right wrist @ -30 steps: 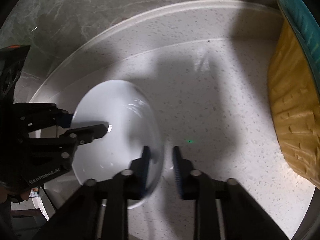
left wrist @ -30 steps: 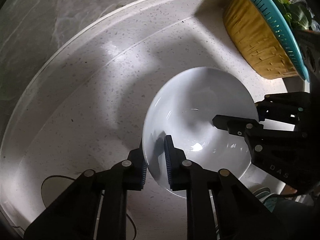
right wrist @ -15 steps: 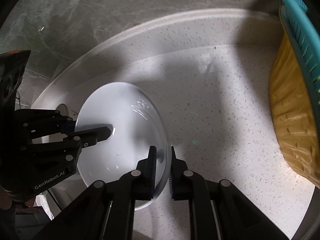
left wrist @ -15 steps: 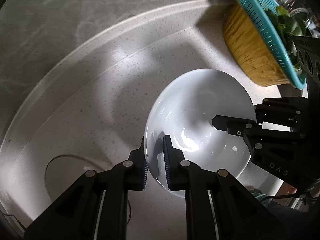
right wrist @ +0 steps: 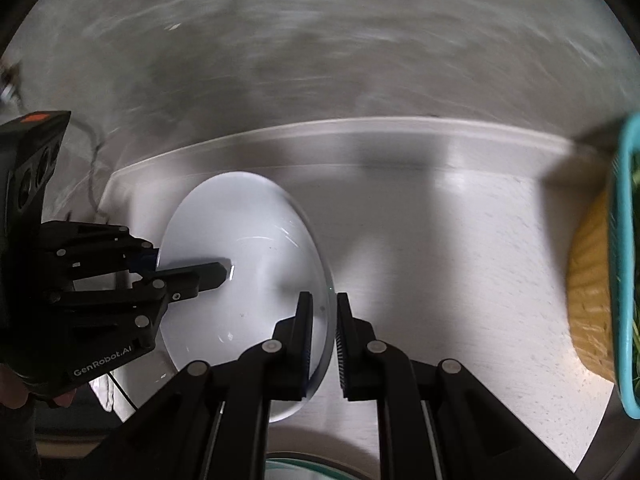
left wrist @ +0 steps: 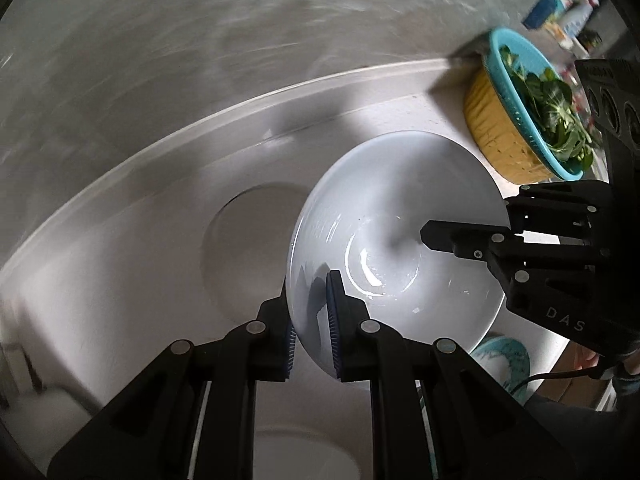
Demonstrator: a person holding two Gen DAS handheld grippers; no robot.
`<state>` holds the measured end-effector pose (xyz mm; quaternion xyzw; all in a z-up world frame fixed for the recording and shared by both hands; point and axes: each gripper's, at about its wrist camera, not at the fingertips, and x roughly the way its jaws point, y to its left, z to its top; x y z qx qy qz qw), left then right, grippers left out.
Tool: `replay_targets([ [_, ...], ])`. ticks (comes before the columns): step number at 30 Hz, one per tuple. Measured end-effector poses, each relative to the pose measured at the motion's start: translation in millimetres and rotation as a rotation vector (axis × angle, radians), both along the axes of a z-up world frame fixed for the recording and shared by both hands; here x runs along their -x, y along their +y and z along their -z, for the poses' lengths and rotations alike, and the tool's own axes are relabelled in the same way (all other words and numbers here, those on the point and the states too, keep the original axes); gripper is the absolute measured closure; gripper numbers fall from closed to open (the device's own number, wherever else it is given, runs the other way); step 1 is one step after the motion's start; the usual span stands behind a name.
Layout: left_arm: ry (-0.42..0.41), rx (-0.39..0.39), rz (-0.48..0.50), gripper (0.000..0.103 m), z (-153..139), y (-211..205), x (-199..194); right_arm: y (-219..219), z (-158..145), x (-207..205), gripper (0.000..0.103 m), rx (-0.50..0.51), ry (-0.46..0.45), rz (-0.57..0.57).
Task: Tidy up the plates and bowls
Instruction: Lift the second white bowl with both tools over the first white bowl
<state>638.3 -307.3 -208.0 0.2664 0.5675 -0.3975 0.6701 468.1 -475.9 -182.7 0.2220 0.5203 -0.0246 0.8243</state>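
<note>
A white bowl (left wrist: 400,208) hangs tilted above the speckled white counter (left wrist: 160,248), held at opposite sides of its rim. My left gripper (left wrist: 310,312) is shut on the near rim, with one blue pad inside the bowl and one outside. My right gripper (left wrist: 480,220) comes in from the right and pinches the far rim. In the right wrist view the bowl (right wrist: 248,240) lies left of centre. There my right gripper (right wrist: 322,320) is shut on its right rim, and the left gripper (right wrist: 180,264) clamps the left rim.
A teal colander of green leaves (left wrist: 536,108) sits in a yellow basin (right wrist: 588,304) at the right. A round mark (left wrist: 248,240) shows on the counter beside the bowl. A teal-patterned dish (left wrist: 504,360) lies below the bowl. A grey marbled wall (right wrist: 320,60) rises behind the counter's raised back edge.
Both grippers closed tight on the bowl's rim and rose with it off the counter. More of the wall and the colander's leaves have come into view.
</note>
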Motion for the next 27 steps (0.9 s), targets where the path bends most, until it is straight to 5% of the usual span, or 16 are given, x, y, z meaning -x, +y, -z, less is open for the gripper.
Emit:
replay_targets([
  [16, 0.047, 0.008, -0.277, 0.091, 12.0, 210.9, 5.0, 166.8, 2.7, -46.8, 0.089, 0.001, 0.027, -0.314],
  [27, 0.108, -0.044, -0.342, 0.091, 52.0, 275.6, 51.0, 236.1, 43.5, -38.8, 0.090, 0.004, 0.148, -0.434],
])
